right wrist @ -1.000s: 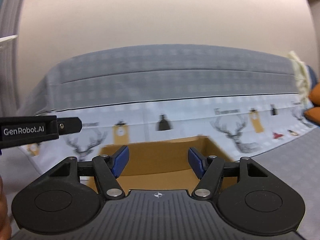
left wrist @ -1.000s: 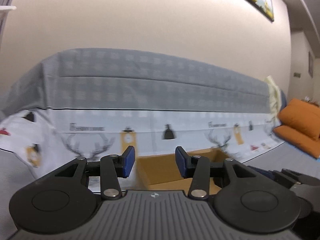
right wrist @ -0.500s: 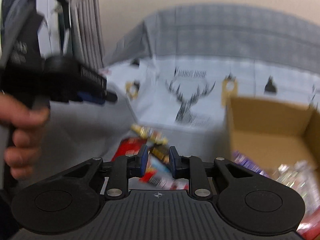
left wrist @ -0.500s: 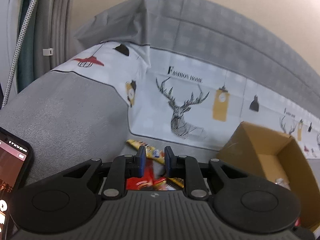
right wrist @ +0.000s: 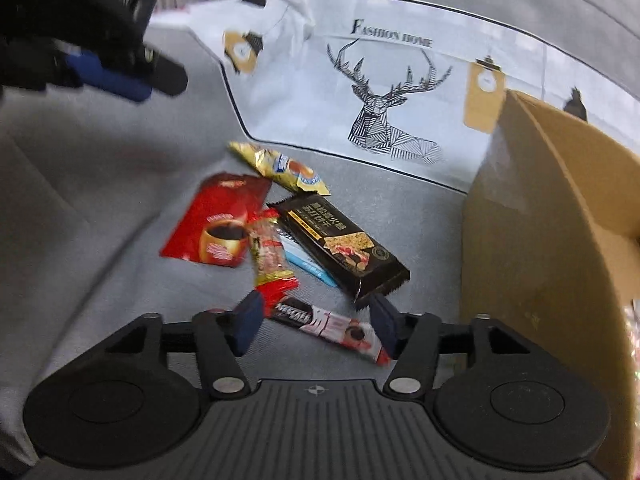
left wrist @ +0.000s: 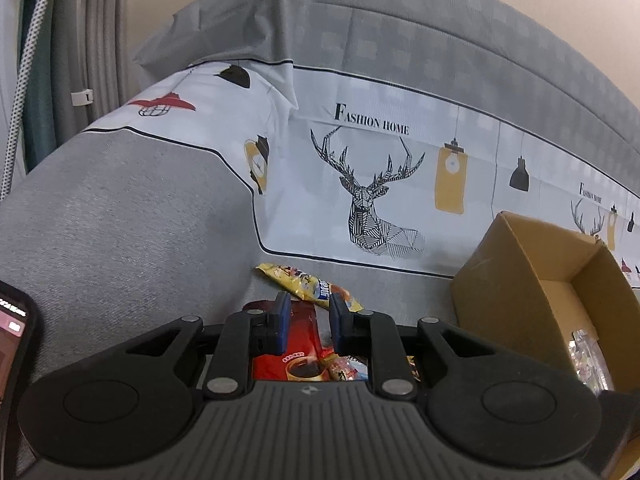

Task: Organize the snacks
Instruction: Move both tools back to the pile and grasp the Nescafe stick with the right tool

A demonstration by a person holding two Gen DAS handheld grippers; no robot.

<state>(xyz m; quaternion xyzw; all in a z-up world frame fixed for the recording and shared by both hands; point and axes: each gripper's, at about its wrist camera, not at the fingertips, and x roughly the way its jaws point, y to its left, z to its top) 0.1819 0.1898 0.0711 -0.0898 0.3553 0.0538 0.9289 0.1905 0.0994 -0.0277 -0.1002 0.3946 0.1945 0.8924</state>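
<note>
Reaching in for a first pick from the loose snacks. Right gripper opening wide, nothing pressed between the pads, poised just over the Nescafé stick lying across the gap. Ahead of it the black bar, red sachet, twisted candy and, farthest off, the yellow packet, all on the grey sofa. Off to the right, the box, open-topped, a few shiny wrappers apparently inside already, though blurred. Left gripper narrow, nearly closed, holding nothing, hovering above the red sachet's far end. Next: lower the right, straddle the stick across its short width, close, lift, swing right over the box rim. Thin flat wrapper on soft fabric, so likely needs a firm press down first.
</note>
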